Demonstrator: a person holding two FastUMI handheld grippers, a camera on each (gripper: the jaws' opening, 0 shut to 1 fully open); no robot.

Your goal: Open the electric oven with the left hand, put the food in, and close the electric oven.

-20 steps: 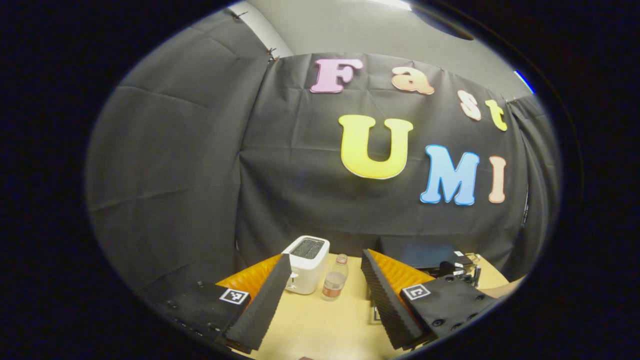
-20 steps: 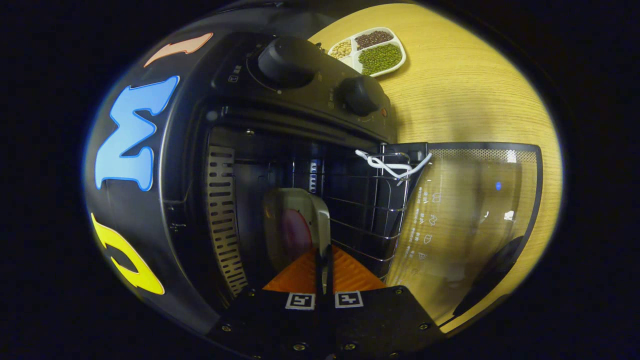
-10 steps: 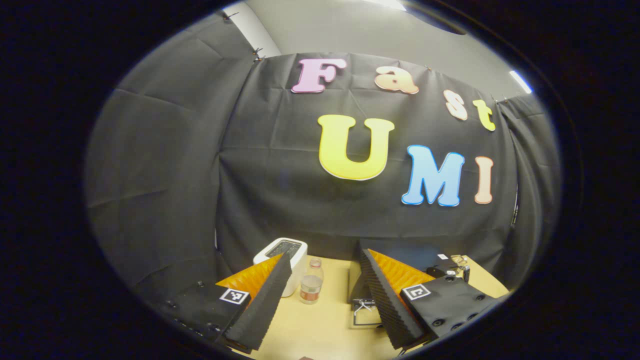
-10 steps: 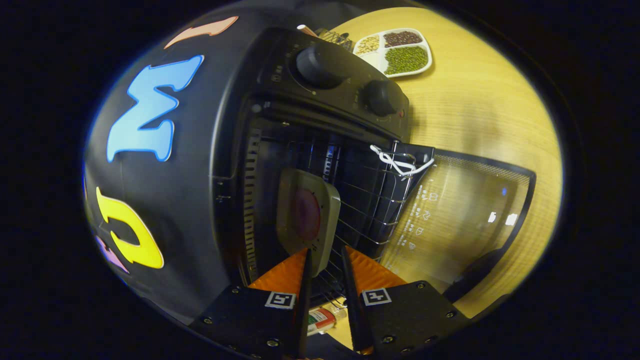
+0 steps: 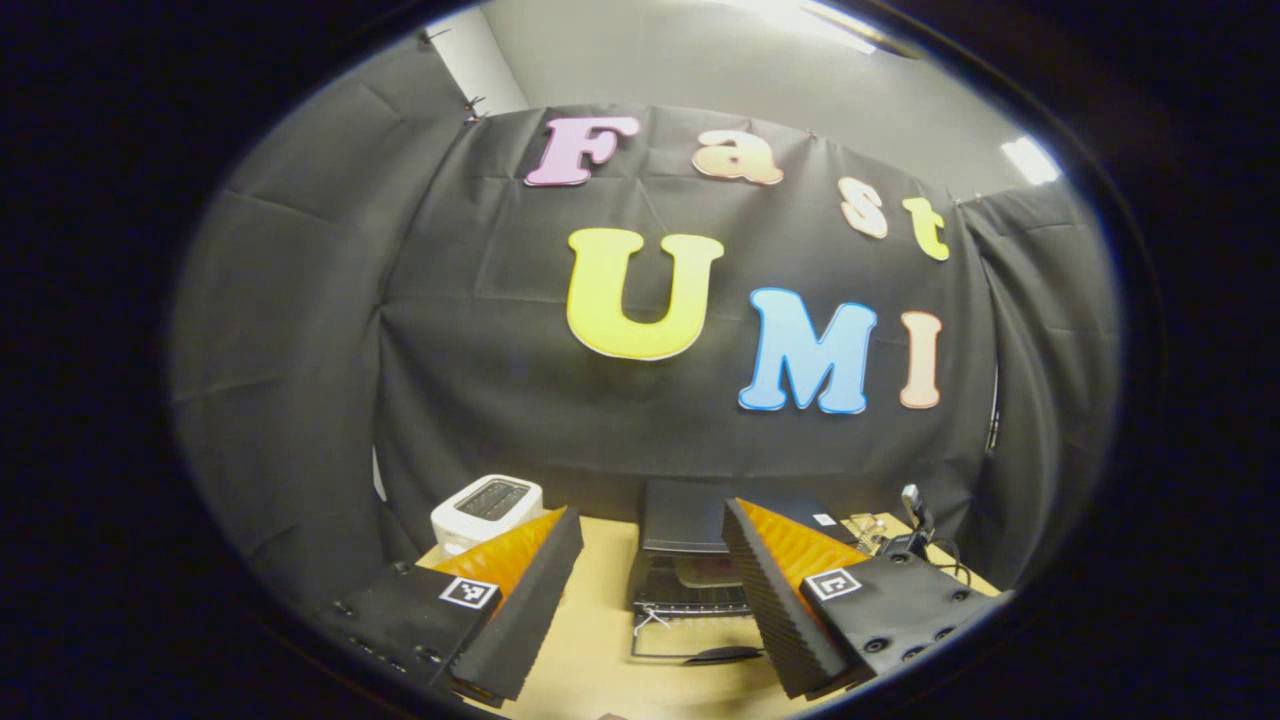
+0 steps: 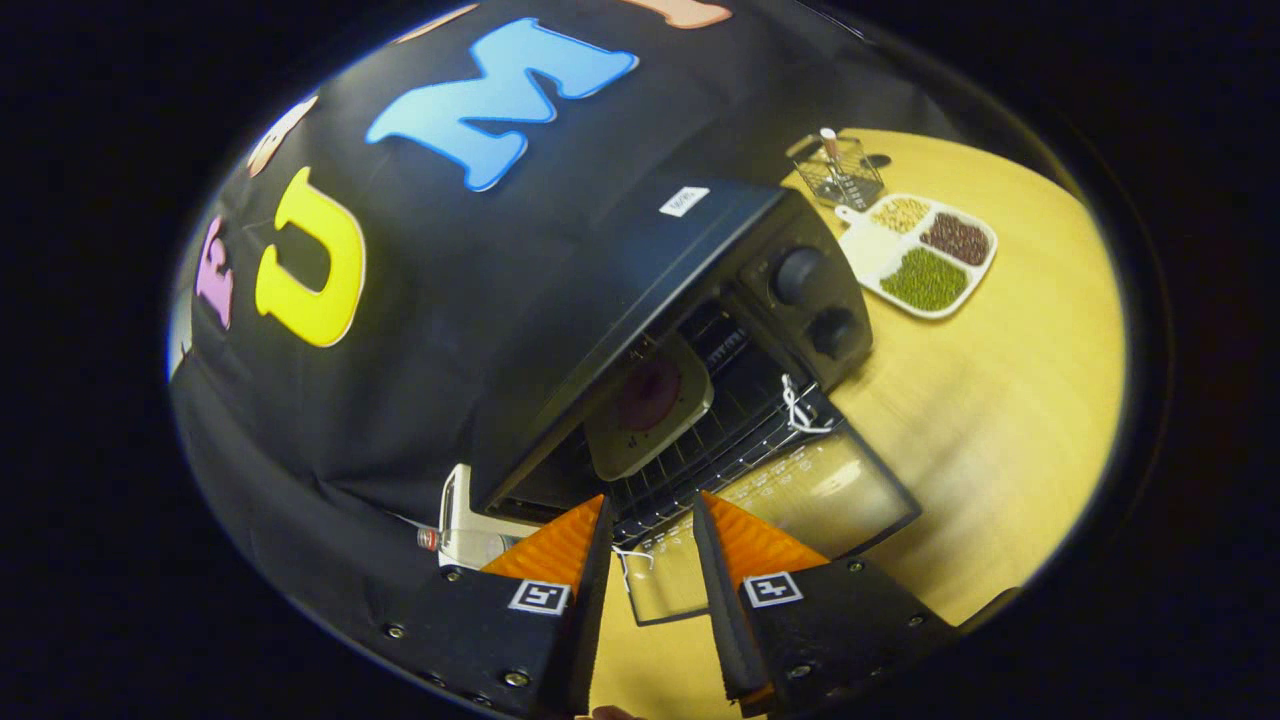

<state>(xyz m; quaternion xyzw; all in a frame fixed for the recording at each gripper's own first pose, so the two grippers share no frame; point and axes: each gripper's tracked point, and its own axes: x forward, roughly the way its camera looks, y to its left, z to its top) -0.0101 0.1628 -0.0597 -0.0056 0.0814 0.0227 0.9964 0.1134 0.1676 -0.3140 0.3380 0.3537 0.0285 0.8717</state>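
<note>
The black electric oven (image 6: 690,285) stands with its glass door (image 6: 815,495) folded down flat on the table. Inside, a pale square plate with a dark red piece of food (image 6: 648,403) rests on the wire rack. My right gripper (image 6: 650,500) is open a little, pulled back in front of the door, with nothing between its fingers. In the left gripper view the oven (image 5: 688,520) sits straight ahead with the door (image 5: 690,640) down. My left gripper (image 5: 650,512) is wide open and empty, well short of the oven.
A white toaster (image 5: 487,503) stands left of the oven, with a small bottle (image 6: 430,540) beside it. A white divided tray of beans (image 6: 925,262) and a wire basket (image 6: 843,170) lie right of the oven. Bare wooden table (image 6: 1000,400) stretches in front.
My right gripper let go of the plate, leaving it on the rack, and drew back out of the oven. The left gripper swung so the oven came to the middle of its view.
</note>
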